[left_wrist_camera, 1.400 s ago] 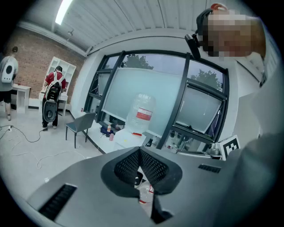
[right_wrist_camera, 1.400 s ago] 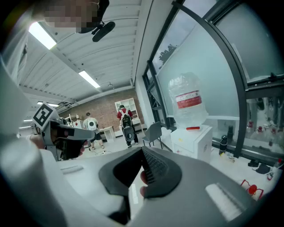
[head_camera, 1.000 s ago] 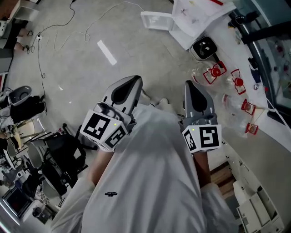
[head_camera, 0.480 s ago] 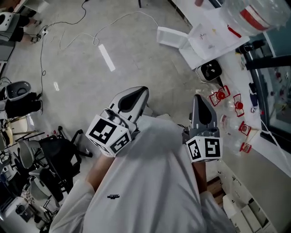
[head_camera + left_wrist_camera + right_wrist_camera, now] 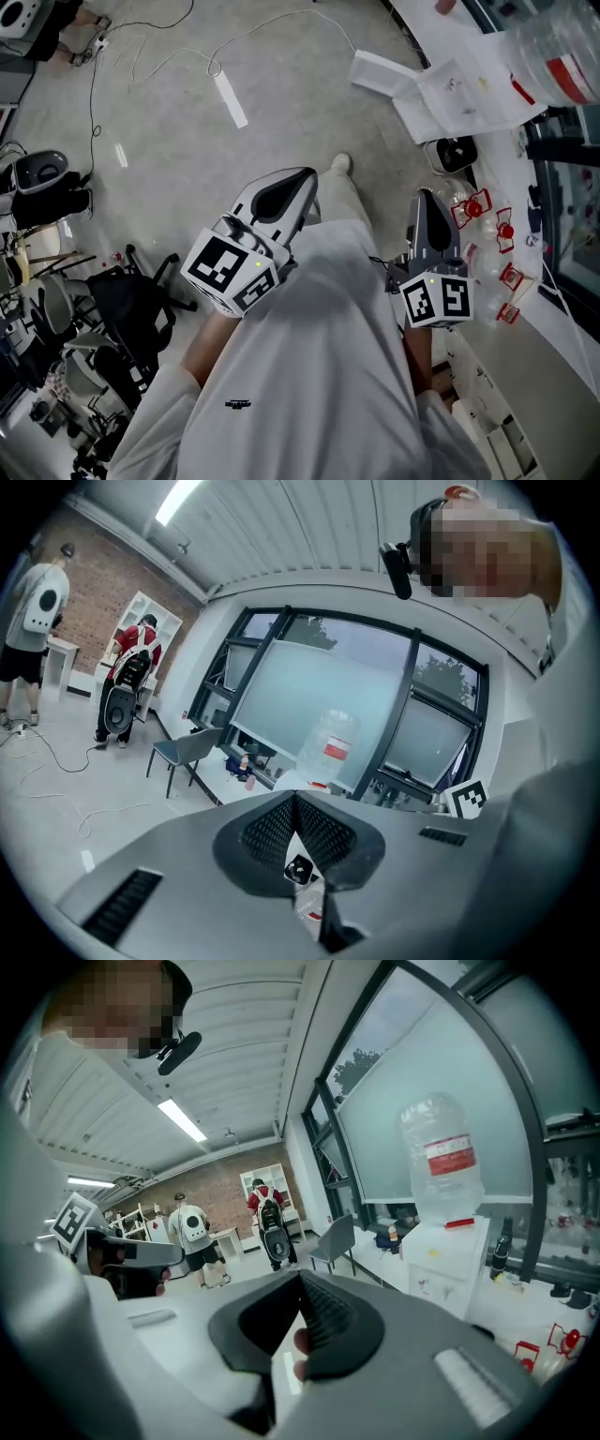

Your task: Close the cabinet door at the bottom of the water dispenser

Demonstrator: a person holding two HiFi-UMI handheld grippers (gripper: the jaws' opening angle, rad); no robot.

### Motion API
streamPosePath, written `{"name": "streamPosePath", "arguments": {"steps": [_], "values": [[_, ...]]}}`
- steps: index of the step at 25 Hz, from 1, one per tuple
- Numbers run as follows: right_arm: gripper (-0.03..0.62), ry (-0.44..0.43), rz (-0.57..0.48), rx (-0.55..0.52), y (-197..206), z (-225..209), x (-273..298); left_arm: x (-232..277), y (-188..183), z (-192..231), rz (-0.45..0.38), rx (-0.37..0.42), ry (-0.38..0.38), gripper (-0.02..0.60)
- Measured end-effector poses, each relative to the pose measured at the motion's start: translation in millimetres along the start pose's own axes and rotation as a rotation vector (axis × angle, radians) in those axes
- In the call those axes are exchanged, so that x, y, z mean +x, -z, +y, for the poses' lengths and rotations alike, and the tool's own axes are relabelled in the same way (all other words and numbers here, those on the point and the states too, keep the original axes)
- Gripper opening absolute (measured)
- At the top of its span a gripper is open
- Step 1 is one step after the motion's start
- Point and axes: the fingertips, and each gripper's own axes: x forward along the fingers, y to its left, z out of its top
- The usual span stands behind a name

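You look steeply down over your own white shirt (image 5: 309,375) at a grey polished floor (image 5: 187,159), with a claw in each hand held out in front of you, side by side and well apart.

Your left claw (image 5: 306,176) has its jaws together, the ribbed black pads meeting at the tips with nothing between them. Your right claw (image 5: 425,195) is closed the same way and holds nothing. A cube with black-and-white square markers sits at the back of each.

The tall white water dispenser (image 5: 469,94) stands ahead and to your right, against the dark-framed windows, with a clear plastic water bottle with a red label (image 5: 558,56) upside down on top. A flat white panel sticks out from its base over the floor; this looks like the white cabinet door (image 5: 380,68), standing open. Neither claw touches it; both are well short of it.

Small red-and-clear plastic pieces (image 5: 492,220) lie on a white tabletop (image 5: 525,1316) just beside your right claw. A thin white cable (image 5: 187,56) snakes across the floor to the upper left, and a black office chair (image 5: 131,309) stands at your left.
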Motion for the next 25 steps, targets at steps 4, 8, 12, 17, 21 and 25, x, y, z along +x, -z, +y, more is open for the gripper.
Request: {"name": "streamPosePath", "arguments": {"steps": [4,8,12,17,21,25], "values": [[0.011,-0.013,0.017,0.01,2,-6,48,20,-13,32,0.017,0.013,-0.009,0.002],[0.011,-0.025,0.017,0.029,-5,-8,113,52,-36,80,0.042,0.024,-0.029,0.002],[0.011,-0.008,0.014,0.043,-33,-22,178,102,-78,120,0.076,0.037,-0.023,0.002],[0.011,0.04,0.045,0.031,-61,-65,254,181,-127,157,0.126,0.058,-0.001,0.002],[0.011,0.06,0.071,0.042,-75,-99,307,231,-146,182,0.156,0.036,0.006,0.002],[0.011,0.076,0.07,0.039,-85,-121,352,268,-153,209,0.184,0.019,0.0,0.002]]}}
